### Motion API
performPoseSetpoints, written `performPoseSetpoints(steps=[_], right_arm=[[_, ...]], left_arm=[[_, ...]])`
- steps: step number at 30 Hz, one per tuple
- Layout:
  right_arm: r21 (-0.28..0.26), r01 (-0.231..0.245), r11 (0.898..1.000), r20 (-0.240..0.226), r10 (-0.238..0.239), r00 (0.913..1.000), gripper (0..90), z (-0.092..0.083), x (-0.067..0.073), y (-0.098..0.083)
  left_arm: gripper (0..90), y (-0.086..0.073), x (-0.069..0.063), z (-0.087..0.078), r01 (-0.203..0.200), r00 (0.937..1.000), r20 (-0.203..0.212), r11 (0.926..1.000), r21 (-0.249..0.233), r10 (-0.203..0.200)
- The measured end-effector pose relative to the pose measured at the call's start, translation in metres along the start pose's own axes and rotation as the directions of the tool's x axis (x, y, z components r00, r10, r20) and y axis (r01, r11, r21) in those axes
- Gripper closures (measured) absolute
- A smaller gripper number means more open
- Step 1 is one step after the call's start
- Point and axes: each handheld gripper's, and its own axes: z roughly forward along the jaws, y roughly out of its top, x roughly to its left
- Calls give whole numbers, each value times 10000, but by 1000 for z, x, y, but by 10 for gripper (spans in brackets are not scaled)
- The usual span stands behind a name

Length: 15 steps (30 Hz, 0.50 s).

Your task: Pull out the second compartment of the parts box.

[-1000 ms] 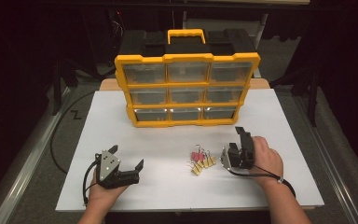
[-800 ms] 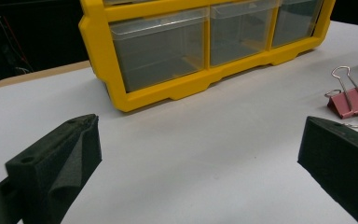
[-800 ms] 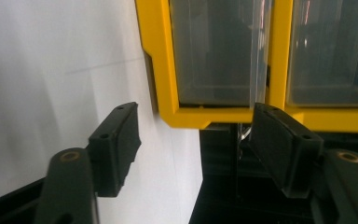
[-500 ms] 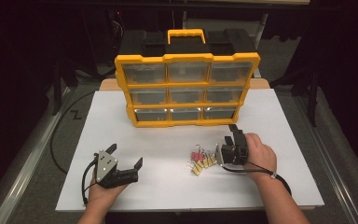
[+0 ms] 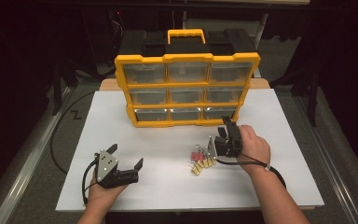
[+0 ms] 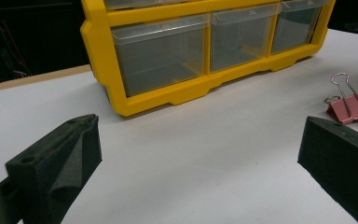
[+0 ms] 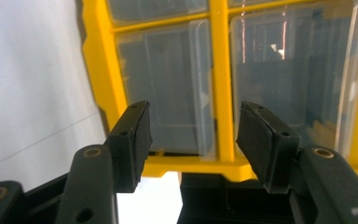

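Plainly, left gripper (image 5: 127, 163) jaws spread wide, right gripper (image 7: 193, 140) jaws parted, both empty.

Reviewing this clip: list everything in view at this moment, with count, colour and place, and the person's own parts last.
Table: one, white top, centre of the high view.
Drawer organizer: one, yellow frame with black top and yellow handle, nine clear drawers in three rows, standing at the back of the table.
Binder clips: a small pile, pink and yellow; exact count hard to tell; front right of centre, beside the right hand-held gripper.
Cable: one, black, on the floor left of the table.
Left hand-held gripper: one, black with grey plate, jaws wide open, front left.
Right hand-held gripper: one, black, jaws open, facing the organizer.
Hands: two; left, right.
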Motion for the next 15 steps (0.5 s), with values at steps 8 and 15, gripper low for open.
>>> performPoseSetpoints(steps=[8, 15], right_arm=[[-125, -58, 9999, 155, 60, 9999, 477, 2, -14, 13], [-259, -60, 9996, 408, 71, 9991, 494, 3, -24, 23]], left_arm=[[3, 0, 0, -1, 39, 10000, 34, 10000, -29, -39], [3, 0, -1, -1, -27, 10000, 18, 10000, -44, 28]])
